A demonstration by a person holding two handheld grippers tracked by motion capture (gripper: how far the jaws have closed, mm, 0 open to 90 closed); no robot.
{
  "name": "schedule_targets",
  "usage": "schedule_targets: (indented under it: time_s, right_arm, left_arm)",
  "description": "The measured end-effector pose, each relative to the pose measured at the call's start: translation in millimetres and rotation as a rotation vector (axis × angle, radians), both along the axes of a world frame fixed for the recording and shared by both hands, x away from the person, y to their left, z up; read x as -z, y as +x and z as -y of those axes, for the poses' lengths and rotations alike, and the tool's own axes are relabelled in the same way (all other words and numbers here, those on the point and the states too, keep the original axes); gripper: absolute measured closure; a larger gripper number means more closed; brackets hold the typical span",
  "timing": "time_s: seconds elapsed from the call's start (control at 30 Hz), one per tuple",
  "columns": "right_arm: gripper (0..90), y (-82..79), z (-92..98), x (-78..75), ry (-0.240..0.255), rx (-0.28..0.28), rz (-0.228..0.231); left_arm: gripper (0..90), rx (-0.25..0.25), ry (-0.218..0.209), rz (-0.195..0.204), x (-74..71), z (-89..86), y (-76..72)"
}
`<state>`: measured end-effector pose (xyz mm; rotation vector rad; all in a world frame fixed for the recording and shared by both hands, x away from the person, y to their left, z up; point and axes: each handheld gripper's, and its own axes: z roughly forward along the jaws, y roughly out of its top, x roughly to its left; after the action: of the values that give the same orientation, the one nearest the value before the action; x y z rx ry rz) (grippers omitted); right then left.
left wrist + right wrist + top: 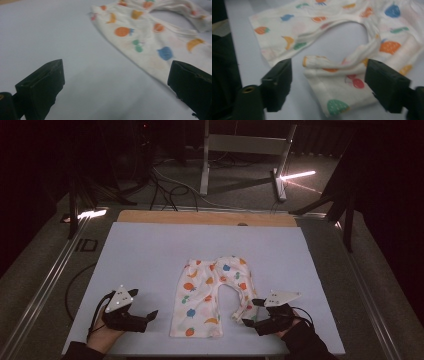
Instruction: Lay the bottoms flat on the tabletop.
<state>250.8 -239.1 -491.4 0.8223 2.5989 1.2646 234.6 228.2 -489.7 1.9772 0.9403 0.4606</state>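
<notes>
Approach step: right gripper [328, 82] jaws spread, straddling crumpled leg cuff of printed baby trousers [212, 295], not yet clamped. Left gripper [112, 87] jaws spread, empty, near other leg on bench [150, 250]. Next: likely clamp cuff, pull flat.

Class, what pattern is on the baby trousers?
Colourful fruit prints on white trousers; clearest in the right gripper view.

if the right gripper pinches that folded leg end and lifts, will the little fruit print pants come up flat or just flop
Probably flop. The pants lie limp on the table, and the leg end between the open right gripper jaws is already bunched, so the rest would likely hang and drag. They look thin and light, so a push may wrinkle them rather than slide them.
</notes>
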Motion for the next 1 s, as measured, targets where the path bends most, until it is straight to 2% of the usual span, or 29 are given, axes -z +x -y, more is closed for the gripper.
schedule_targets:
  time_s: [0.07,0.1,0.13,0.17,0.23,0.33,0.37,0.4,0.43,0.47,0.53,0.6,0.63,0.8,0.87,1.0]
  right_arm:
    - [32.6,0.3,-0.5,2.2,-0.032,0.017,-0.011]
    - [39.2,0.1,-1.1,3.4,-0.042,0.017,-0.019]
    - [44.7,-1.3,-1.1,4.4,-0.054,-0.002,-0.014]
    - [47.3,-2.7,-2.1,5.9,-0.079,-0.008,0.005]
    - [55.7,-3.8,-3.5,9.3,-0.128,-0.035,0.012]
    - [64.1,-6.1,-6.2,12.8,-0.187,-0.074,0.014]
    - [64.2,-7.1,-7.9,14.2,-0.214,-0.075,0.009]
    - [64.2,-7.1,-7.9,14.2,-0.214,-0.075,0.009]
    - [66.0,-8.1,-9.7,16.2,-0.237,-0.074,-0.003]
    - [75.9,-8.1,-9.4,16.0,-0.239,-0.073,0.009]
    - [87.1,-6.3,-8.1,15.5,-0.253,-0.072,0.026]
    - [88.0,-6.1,-7.4,14.5,-0.252,-0.071,0.017]
    - [88.7,-5.4,-5.7,13.1,-0.264,-0.085,0.033]
    - [89.6,-6.7,0.6,1.9,-0.239,-0.056,0.021]
    - [89.6,-6.5,9.2,-5.7,-0.227,-0.051,0.045]
    - [89.5,-7.2,18.9,-11.6,-0.221,-0.029,0.051]
  left_arm:
    - [0.5,-0.029,-0.012,0.012,0.5,-3.9,-0.9]
    - [0.5,-0.035,-0.016,0.016,0.7,-5.1,-0.7]
    - [0.4,-0.036,-0.018,0.017,0.9,-5.4,-0.4]
    - [0.4,-0.037,-0.017,0.019,1.4,-5.2,-0.3]
    - [0.5,-0.024,-0.014,0.012,3.2,-3.6,-0.5]
    - [0.4,-0.008,-0.001,0.008,4.8,-0.8,-0.6]
    - [0.4,-0.006,-0.002,0.008,4.9,-0.6,-0.6]
    - [0.4,-0.006,-0.002,0.008,4.9,-0.6,-0.6]
    - [0.4,-0.001,-0.003,0.007,4.8,-0.8,-0.9]
    - [0.4,-0.002,-0.006,0.008,4.8,-0.9,-0.8]
    - [0.4,-0.005,-0.009,0.007,5.3,-1.2,-0.5]
    - [0.4,-0.005,-0.007,0.006,5.7,-1.3,-0.6]
    - [0.4,-0.002,-0.007,0.004,5.8,-1.7,-0.5]
    - [0.5,-0.012,-0.016,0.005,5.8,-3.1,0.1]
    - [0.5,-0.014,-0.023,0.009,5.0,-3.9,0.2]
    - [0.4,-0.010,-0.024,0.009,5.1,-4.1,0.0]
